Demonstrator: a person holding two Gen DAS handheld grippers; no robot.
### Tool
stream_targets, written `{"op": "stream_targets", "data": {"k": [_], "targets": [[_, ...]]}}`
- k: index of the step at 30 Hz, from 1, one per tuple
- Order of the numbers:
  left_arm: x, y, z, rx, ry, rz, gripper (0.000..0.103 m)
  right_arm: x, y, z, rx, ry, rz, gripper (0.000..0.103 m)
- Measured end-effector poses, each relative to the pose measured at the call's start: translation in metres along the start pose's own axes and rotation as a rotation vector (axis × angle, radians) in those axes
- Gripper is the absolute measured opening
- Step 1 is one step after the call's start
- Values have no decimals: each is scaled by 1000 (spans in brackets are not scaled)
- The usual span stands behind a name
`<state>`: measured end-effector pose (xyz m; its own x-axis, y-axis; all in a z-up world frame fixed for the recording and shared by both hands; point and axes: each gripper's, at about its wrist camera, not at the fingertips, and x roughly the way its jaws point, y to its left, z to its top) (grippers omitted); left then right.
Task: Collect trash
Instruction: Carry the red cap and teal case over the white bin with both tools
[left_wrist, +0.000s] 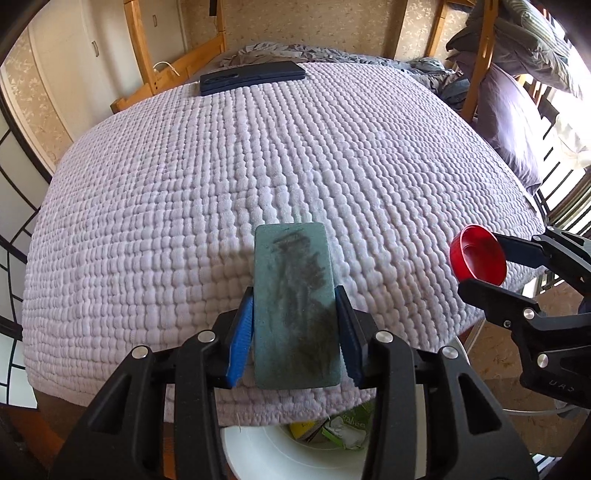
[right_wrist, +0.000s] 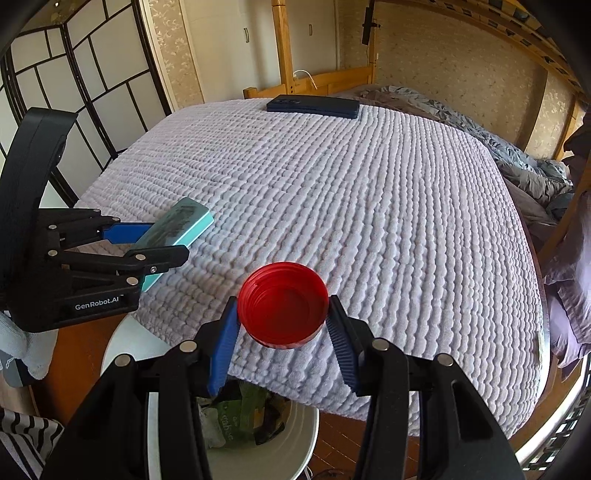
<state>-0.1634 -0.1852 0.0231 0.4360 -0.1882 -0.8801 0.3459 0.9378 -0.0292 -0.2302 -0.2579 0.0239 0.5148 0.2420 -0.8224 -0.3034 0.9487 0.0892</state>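
Observation:
A teal block (left_wrist: 295, 302) with dark smudges on its face sits between the blue pads of my left gripper (left_wrist: 294, 291), which is shut on it over the near edge of the table. My right gripper (right_wrist: 282, 301) is shut on a red plastic lid (right_wrist: 282, 310), hollow side towards the camera. In the right wrist view the left gripper (right_wrist: 166, 240) holds the tilted teal block (right_wrist: 184, 218) at the left. In the left wrist view the red lid (left_wrist: 478, 258) shows at the right. Below both stands a white bin (right_wrist: 291, 443) holding green wrappers (right_wrist: 236, 417).
A white knitted cloth (left_wrist: 258, 166) covers the table. At its far edge lies a dark blue phone case (left_wrist: 251, 77). Beyond it stand a wooden bunk bed (right_wrist: 332, 77) with rumpled grey bedding and, at the left, a folding screen (right_wrist: 92, 74).

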Motion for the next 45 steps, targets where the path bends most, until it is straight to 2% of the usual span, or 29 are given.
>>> {"op": "stream_targets", "data": {"k": [27,45], "targets": [[-56,-13,-72,116,23,-125,44,-33,42,-52,20,46,22,47],[-57,-24,-106,164,76,-161,44,-34,64,-76,-15,99,54,47]]}}
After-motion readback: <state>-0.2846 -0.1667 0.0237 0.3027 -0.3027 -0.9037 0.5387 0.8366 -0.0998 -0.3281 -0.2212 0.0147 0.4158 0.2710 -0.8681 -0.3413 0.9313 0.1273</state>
